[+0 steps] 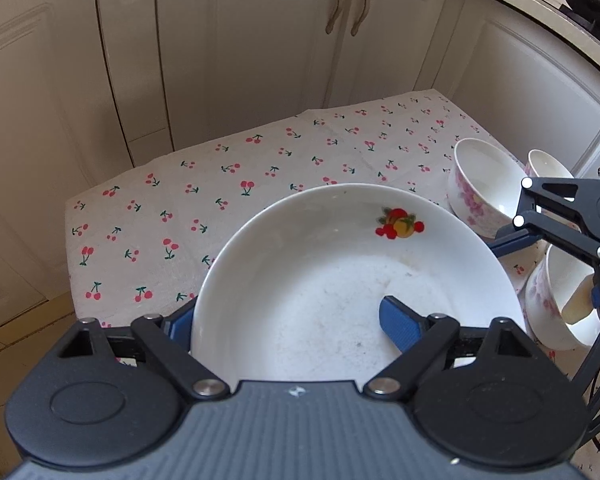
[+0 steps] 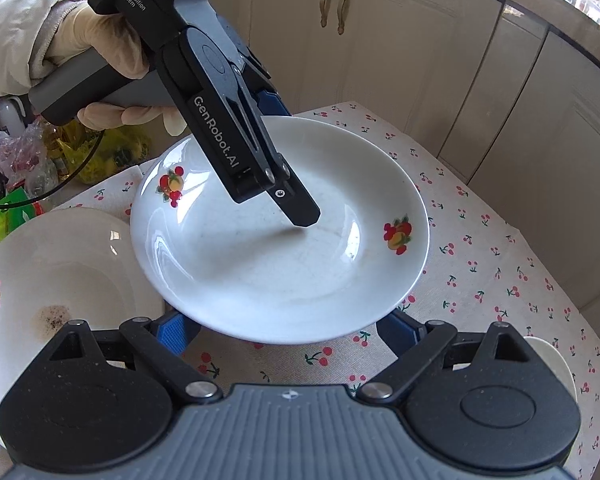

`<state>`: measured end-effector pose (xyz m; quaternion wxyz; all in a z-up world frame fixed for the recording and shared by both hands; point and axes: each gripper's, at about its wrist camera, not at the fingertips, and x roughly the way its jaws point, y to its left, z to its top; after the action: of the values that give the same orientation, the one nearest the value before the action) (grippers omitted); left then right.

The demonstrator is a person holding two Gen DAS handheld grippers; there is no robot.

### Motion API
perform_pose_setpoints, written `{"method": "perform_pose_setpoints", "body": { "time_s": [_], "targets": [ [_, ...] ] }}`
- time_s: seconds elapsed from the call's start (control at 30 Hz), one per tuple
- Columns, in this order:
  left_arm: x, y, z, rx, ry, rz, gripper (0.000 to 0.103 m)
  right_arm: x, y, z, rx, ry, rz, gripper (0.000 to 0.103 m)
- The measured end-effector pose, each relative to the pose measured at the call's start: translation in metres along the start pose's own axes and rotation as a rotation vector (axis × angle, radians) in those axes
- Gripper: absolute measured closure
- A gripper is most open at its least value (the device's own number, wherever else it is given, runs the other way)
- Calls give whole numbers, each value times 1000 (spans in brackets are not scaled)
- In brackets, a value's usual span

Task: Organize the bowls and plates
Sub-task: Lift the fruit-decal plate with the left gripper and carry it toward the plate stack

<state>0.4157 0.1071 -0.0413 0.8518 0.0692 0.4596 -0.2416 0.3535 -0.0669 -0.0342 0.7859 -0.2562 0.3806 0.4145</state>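
A gloved hand is angling the left gripper steeply downward, its jaws pinching the rim of a white fruit-print plate above the cherry-print tablecloth. The right gripper is pointing down beside the plate's near edge, jaws spread and gripping nothing.

Lettering on the left claw

In the right wrist view, the left claw carries "DAS" and "Data Acquisition System" on its top block, and "GenRobot.AI" in white along its black arm.

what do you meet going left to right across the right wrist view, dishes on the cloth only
stained plate → held plate, fruit prints on its rim → white dish edge at far right, mostly hidden behind the right gripper.
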Motion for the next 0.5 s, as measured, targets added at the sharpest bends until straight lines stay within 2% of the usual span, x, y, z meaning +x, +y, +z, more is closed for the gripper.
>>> {"method": "perform_pose_setpoints", "body": {
  "time_s": [0.5],
  "targets": [
    [-61, -38, -24, 19, -43, 16, 13, -56, 42, -10, 21, -51, -8, 7]
  ]
}}
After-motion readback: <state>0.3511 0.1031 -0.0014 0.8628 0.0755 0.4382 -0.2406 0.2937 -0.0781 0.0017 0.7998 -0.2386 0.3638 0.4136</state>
